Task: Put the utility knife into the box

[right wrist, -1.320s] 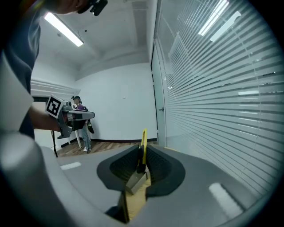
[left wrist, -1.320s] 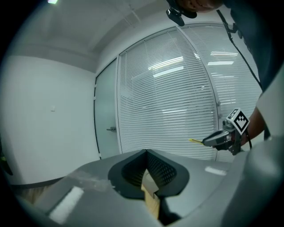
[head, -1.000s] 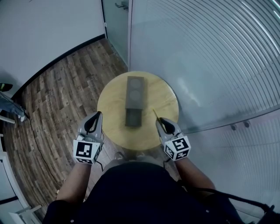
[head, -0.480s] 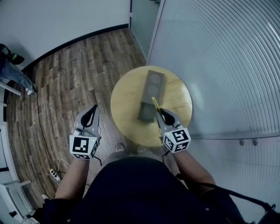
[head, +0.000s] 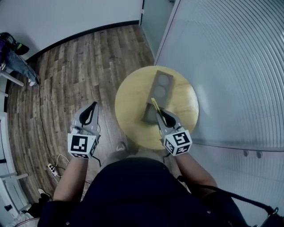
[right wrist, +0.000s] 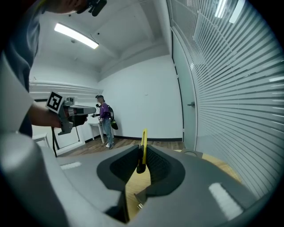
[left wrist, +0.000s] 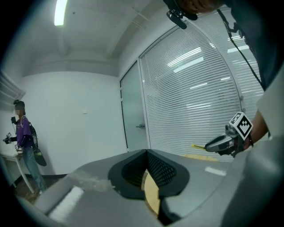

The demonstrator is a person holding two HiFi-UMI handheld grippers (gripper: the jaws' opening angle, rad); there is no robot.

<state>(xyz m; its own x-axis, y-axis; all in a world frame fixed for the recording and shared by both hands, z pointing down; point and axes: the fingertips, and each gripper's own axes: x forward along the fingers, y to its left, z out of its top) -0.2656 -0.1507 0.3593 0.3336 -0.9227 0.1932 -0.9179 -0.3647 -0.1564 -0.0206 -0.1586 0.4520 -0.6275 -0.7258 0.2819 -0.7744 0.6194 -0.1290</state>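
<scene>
Clamping the slim yellow utility knife [head: 155,105] in the right gripper [head: 163,116] jaws, carrying it from beside the long grey box [head: 160,86] to over its near end, centre frame; nearing the drop. Keeping the left gripper [head: 90,114] jaws closed, empty, lower left, off the round wooden worktop [head: 131,99].

**Left gripper view: contents**

Left gripper [left wrist: 145,151]: grey jaws closed tip to tip, nothing between them. A strip of wooden bench [left wrist: 152,195] shows through the slot below. Right gripper [left wrist: 209,146], far right: yellow utility knife [left wrist: 198,146] projecting from its tip. Slatted blind wall [left wrist: 195,97]. Glass door [left wrist: 133,111]. Person in purple [left wrist: 24,142], far left. Ceiling light [left wrist: 60,11].
</scene>
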